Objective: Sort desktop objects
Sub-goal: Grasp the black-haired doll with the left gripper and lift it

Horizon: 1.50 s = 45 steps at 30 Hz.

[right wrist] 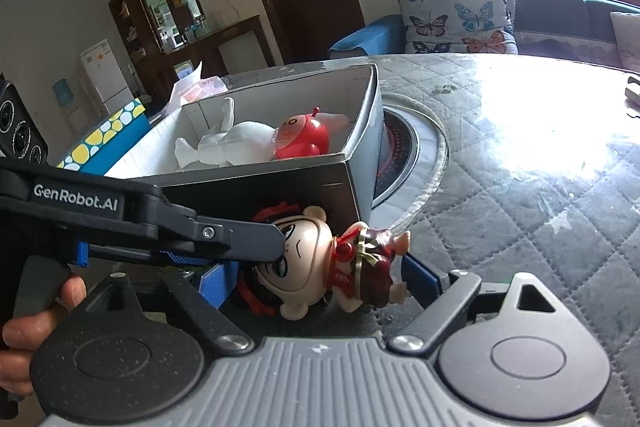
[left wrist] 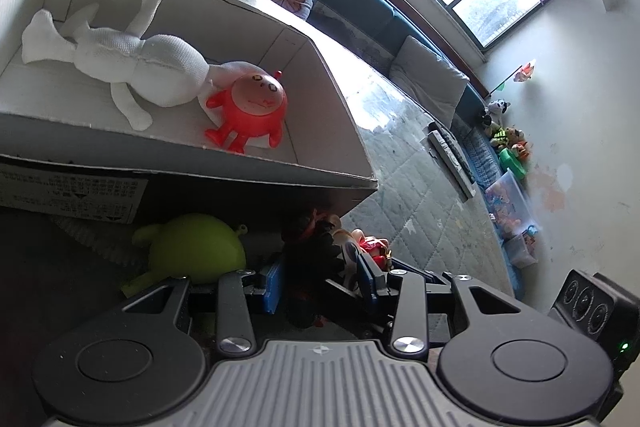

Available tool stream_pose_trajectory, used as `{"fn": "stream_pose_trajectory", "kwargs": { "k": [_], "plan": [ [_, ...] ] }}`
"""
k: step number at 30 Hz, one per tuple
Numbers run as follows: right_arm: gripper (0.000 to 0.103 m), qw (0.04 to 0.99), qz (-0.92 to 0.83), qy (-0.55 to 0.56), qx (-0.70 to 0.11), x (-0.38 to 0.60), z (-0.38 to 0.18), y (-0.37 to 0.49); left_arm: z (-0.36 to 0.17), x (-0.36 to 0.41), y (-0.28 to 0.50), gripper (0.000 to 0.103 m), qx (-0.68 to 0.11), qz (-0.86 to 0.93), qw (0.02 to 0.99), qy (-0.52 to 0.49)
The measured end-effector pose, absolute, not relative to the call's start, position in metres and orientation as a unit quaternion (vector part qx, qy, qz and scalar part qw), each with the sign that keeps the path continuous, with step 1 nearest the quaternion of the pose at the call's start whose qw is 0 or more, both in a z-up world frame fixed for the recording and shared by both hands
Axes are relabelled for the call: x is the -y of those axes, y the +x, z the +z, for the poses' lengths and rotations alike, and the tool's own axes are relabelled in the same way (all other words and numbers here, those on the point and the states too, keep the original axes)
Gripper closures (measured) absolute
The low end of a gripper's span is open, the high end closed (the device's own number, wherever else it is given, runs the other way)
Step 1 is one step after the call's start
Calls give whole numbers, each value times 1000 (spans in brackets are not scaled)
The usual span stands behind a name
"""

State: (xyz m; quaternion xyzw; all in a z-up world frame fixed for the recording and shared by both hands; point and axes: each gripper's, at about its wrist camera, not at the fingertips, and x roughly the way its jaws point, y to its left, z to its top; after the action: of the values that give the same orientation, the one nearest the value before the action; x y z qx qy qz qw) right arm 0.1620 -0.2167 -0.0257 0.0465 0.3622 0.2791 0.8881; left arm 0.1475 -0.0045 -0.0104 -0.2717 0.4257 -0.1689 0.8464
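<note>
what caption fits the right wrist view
Both tools close around a big-headed doll beside a box holding two toys.

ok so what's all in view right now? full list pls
box: 1, white inside, on table
plush: 1, white, lying in box
round toy: 1, red, in box beside plush
blob toy: 1, green, on table in front of box
figurine: 1, red and dark, lying in front of box
table: 1, grey quilted cover
hob: 1, dark round inset, beside box
remotes: looks like 2, pale and dark, far side of table
cushion: 1, butterfly print, behind table
toy pile: several, mixed colours, by wall
left gripper: 1, black, around figurine
right gripper: 1, black, figurine between pads
hand: 1, on left gripper's handle
</note>
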Motion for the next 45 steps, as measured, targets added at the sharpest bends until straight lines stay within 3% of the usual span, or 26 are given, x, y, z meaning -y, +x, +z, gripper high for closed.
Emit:
{"fn": "stream_pose_trajectory", "kwargs": {
  "k": [12,17,45],
  "plan": [
    [24,892,274,50,-356,222,-26,151,-12,9,143,59,-421,-163,849,-274],
    [34,893,269,60,-356,230,-27,143,-11,12,140,58,-428,-172,847,-264],
    [38,900,260,47,-346,236,-14,118,-5,14,129,56,-416,-209,844,-267]
  ]
}}
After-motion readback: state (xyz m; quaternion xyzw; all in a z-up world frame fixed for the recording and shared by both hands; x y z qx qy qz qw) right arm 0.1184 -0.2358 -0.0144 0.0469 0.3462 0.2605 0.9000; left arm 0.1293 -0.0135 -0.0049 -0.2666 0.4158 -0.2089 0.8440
